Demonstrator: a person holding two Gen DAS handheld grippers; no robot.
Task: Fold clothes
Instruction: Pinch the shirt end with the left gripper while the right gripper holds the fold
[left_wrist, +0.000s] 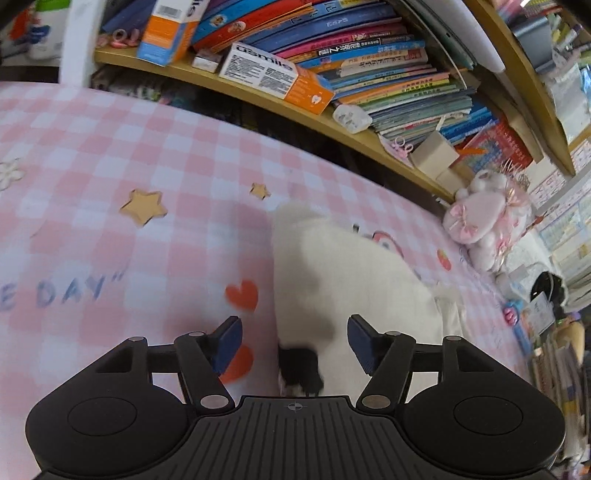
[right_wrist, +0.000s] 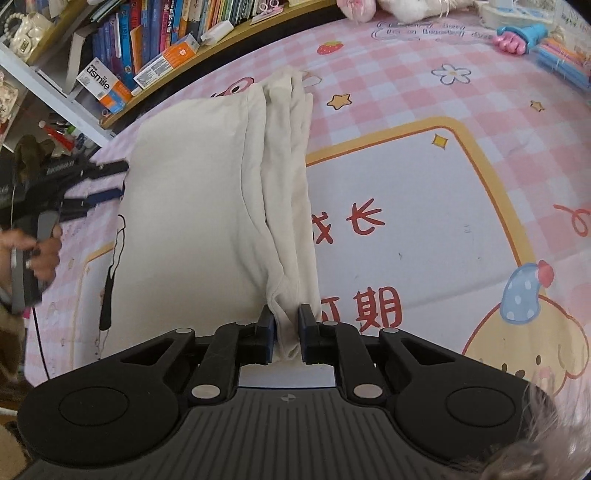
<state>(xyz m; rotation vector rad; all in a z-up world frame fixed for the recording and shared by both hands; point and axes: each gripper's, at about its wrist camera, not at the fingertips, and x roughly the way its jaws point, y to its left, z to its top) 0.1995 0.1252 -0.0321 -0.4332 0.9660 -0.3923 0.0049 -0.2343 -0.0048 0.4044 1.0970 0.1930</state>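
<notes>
A cream garment (right_wrist: 192, 206) lies folded lengthwise on the pink checked mat (right_wrist: 406, 122), its long folds bunched along the right side. My right gripper (right_wrist: 287, 332) is shut on the near end of those bunched folds, and cloth fills the gap between its pads. In the left wrist view the same garment (left_wrist: 332, 266) has a black printed patch near its edge. My left gripper (left_wrist: 294, 343) hovers open over that edge with nothing between its fingers. The right wrist view shows the left gripper (right_wrist: 96, 184) beside the garment's left edge, held by a hand (right_wrist: 40, 251).
A low wooden bookshelf (left_wrist: 280, 99) packed with books and boxes runs along the mat's far side. A pink plush toy (left_wrist: 480, 218) and small clutter sit at the right end. Pink and blue toys (right_wrist: 524, 37) lie at the mat's far right corner.
</notes>
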